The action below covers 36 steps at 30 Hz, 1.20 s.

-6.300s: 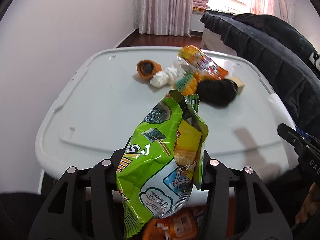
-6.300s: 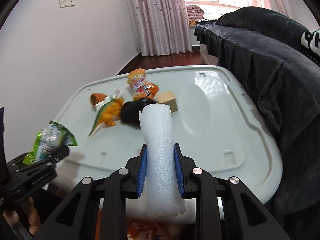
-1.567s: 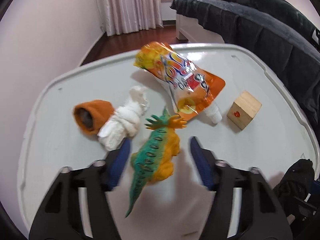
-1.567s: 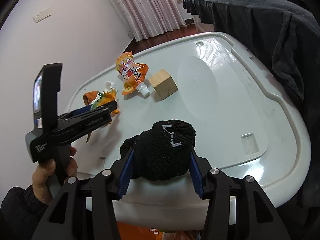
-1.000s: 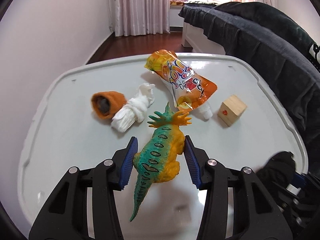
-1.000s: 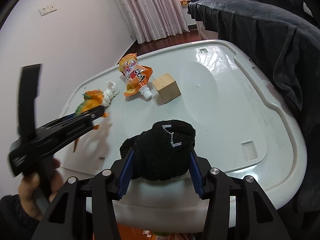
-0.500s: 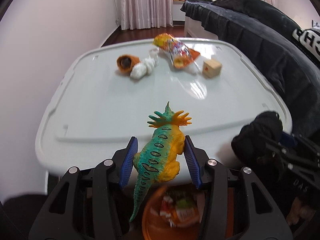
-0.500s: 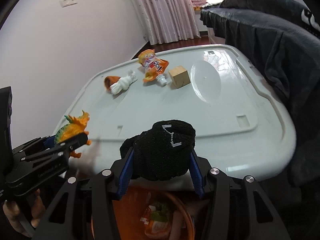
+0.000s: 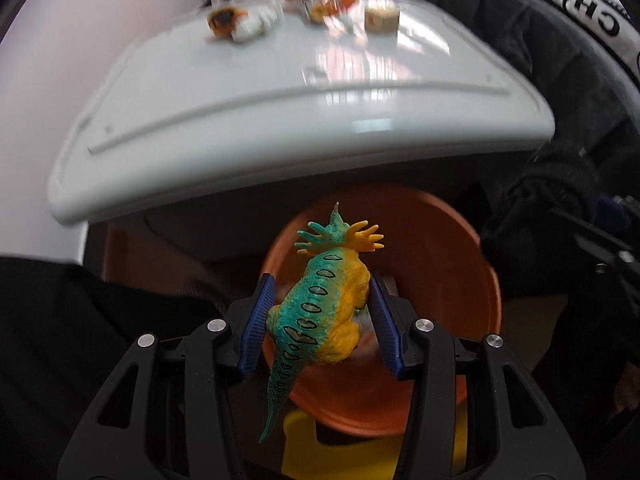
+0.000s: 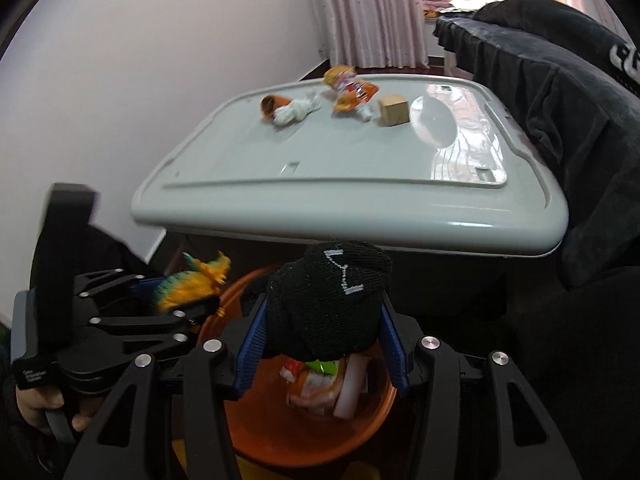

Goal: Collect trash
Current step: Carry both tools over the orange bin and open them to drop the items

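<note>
My left gripper is shut on a green and orange toy dinosaur and holds it over the orange bin below the table edge. It also shows in the right wrist view. My right gripper is shut on a black sock, held above the same orange bin, which holds wrappers and a white foam roll. On the white table lie an orange snack pouch, a wooden block, a white wad and an orange sock.
A dark sofa runs along the table's right side. A white wall is at the left. Something yellow sits under the bin. Pink curtains hang at the far end.
Both grippers have pulled back from the table and dropped down over the orange bin, the left still holding the dinosaur and the right the black sock.
</note>
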Motion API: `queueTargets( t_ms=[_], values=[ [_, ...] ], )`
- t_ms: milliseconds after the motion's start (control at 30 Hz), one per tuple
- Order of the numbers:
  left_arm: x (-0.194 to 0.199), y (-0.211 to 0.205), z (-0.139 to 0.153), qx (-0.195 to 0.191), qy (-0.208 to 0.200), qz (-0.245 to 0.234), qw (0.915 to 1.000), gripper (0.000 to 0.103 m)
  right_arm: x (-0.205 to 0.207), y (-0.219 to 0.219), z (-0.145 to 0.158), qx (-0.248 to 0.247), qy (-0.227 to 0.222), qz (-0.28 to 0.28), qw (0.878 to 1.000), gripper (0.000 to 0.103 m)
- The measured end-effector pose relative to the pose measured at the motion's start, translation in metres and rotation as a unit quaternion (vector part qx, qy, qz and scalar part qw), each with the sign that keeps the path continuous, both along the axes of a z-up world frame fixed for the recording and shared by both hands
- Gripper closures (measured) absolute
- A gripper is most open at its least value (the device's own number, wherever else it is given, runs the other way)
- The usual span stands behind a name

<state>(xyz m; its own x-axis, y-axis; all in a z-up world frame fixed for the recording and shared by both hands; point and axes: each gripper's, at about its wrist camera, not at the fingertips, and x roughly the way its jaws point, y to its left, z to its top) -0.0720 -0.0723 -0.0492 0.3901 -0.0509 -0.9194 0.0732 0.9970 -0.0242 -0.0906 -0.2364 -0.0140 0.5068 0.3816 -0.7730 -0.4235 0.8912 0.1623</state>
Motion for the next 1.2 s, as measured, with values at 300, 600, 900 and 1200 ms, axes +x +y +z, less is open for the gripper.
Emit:
queueTargets(
  t_ms=[300, 600, 900, 1200],
  values=[
    [0.006, 0.008, -0.02, -0.016, 0.042, 0.015, 0.9989, 0.057, 0.006, 0.005, -0.024, -0.022, 0.048, 0.001, 0.999, 0.052],
    [0.013, 0.011, -0.023, -0.019, 0.054, 0.021, 0.9982, 0.057, 0.006, 0.011, -0.033, -0.03, 0.067, 0.013, 0.997, 0.051],
    [0.016, 0.01, -0.024, -0.018, 0.057, 0.025, 0.9979, 0.057, 0.008, 0.01, -0.035, -0.028, 0.072, 0.012, 0.997, 0.05],
    [0.016, 0.013, -0.024, -0.011, 0.058, 0.034, 0.9977, 0.036, 0.009, 0.006, -0.031, -0.021, 0.064, -0.004, 0.998, 0.037]
  ],
)
